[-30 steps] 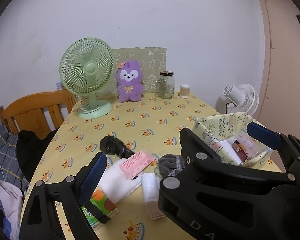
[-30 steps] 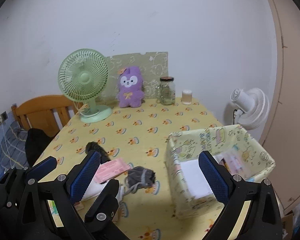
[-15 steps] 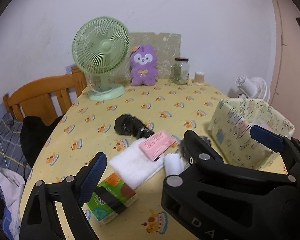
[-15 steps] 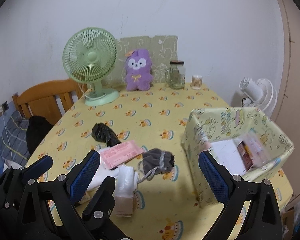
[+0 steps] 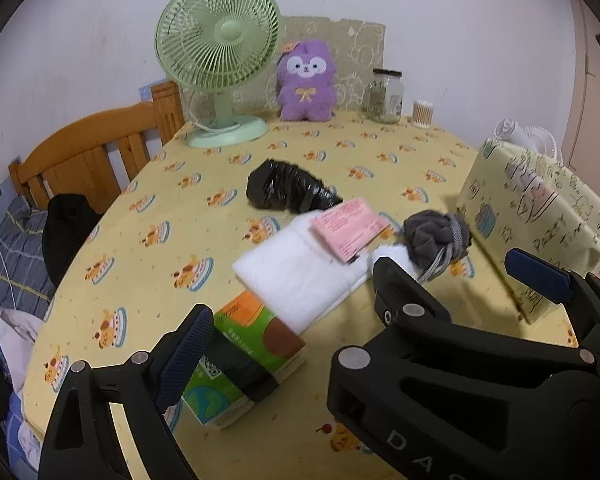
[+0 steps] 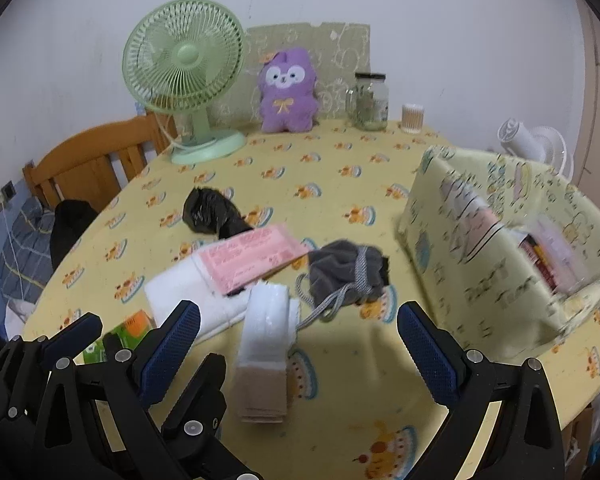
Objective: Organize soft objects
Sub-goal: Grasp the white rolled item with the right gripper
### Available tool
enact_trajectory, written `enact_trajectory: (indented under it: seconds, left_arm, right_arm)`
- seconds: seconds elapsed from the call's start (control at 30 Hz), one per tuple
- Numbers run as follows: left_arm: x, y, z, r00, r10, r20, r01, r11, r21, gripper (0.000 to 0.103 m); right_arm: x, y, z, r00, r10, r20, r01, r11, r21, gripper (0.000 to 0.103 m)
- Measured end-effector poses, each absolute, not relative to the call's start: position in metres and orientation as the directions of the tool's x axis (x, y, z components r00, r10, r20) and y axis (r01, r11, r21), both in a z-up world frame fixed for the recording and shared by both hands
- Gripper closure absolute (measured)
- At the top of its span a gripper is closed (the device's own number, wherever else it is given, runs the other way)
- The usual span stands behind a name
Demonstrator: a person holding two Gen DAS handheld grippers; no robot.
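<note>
Both grippers lower, white sock [image 6: 265, 332] lengthwise toward camera

green fan [image 5: 220, 48] — table's far edge | glass jar [image 5: 385, 96] beside cotton-swab pot [image 5: 423, 113] | wooden chair [image 5: 96, 156] — left

Both wrist views downward (shared table [image 5: 340, 160])

Glossy crinkled black plastic bag [image 5: 288, 192], fluffy white towel [image 5: 300, 272], matt printed tablecloth [image 5: 172, 240].
</note>
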State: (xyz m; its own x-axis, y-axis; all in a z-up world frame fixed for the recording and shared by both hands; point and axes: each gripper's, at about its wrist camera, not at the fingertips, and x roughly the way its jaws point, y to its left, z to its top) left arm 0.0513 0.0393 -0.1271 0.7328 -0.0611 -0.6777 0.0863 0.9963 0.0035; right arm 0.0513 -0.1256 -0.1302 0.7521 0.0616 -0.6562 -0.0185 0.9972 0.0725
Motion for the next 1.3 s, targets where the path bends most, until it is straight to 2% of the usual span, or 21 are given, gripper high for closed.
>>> enact_trajectory:
  seconds: [0.5,0.63,0.77,0.87,0.93,0.97,1.0,1.1,1.3]
  left_arm:
    - [0.058,0.049,-0.147,0.710,-0.014,-0.704,0.046,0.999,0.026,0.010]
    - [0.060,0.041,-0.152,0.703,0.028,-0.711,0.058,0.994,0.096,0.009]
    - [0.058,0.042,-0.152,0.708,0.024,-0.706,0.060,0.994,0.094,0.009]
    - [0.058,0.043,-0.152,0.705,0.009,-0.709,0.070,0.994,0.082,0.005]
    - [0.058,0.044,-0.151,0.695,-0.008,-0.719,0.084,0.994,0.070,0.004]
    - [0.057,0.043,-0.150,0.691,0.000,-0.723,0.082,0.994,0.078,0.005]
    - [0.055,0.044,-0.149,0.693,0.013,-0.721,0.073,0.993,0.088,0.005]
    - [0.052,0.046,-0.149,0.694,0.007,-0.720,0.076,0.994,0.083,0.005]
    - [0.039,0.059,-0.137,0.713,-0.030,-0.701,0.081,0.996,0.040,0.005]
  right_arm:
    - [0.065,-0.113,-0.159,0.681,0.104,-0.725,-0.058,0.994,0.088,0.003]
    - [0.069,-0.115,-0.167,0.659,0.121,-0.742,-0.051,0.992,0.117,0.003]
    - [0.067,-0.117,-0.170,0.656,0.115,-0.746,-0.034,0.992,0.122,0.004]
    - [0.067,-0.115,-0.168,0.652,0.098,-0.752,-0.027,0.994,0.106,0.013]
    - [0.068,-0.114,-0.166,0.640,0.106,-0.761,-0.053,0.994,0.093,0.028]
    - [0.067,-0.114,-0.165,0.643,0.107,-0.758,-0.059,0.994,0.090,0.053]
    - [0.066,-0.114,-0.164,0.646,0.104,-0.756,-0.059,0.994,0.087,0.070]
    - [0.063,-0.115,-0.165,0.643,0.106,-0.758,-0.053,0.994,0.094,0.077]
    - [0.051,-0.108,-0.154,0.678,0.112,-0.727,-0.080,0.994,0.078,0.078]
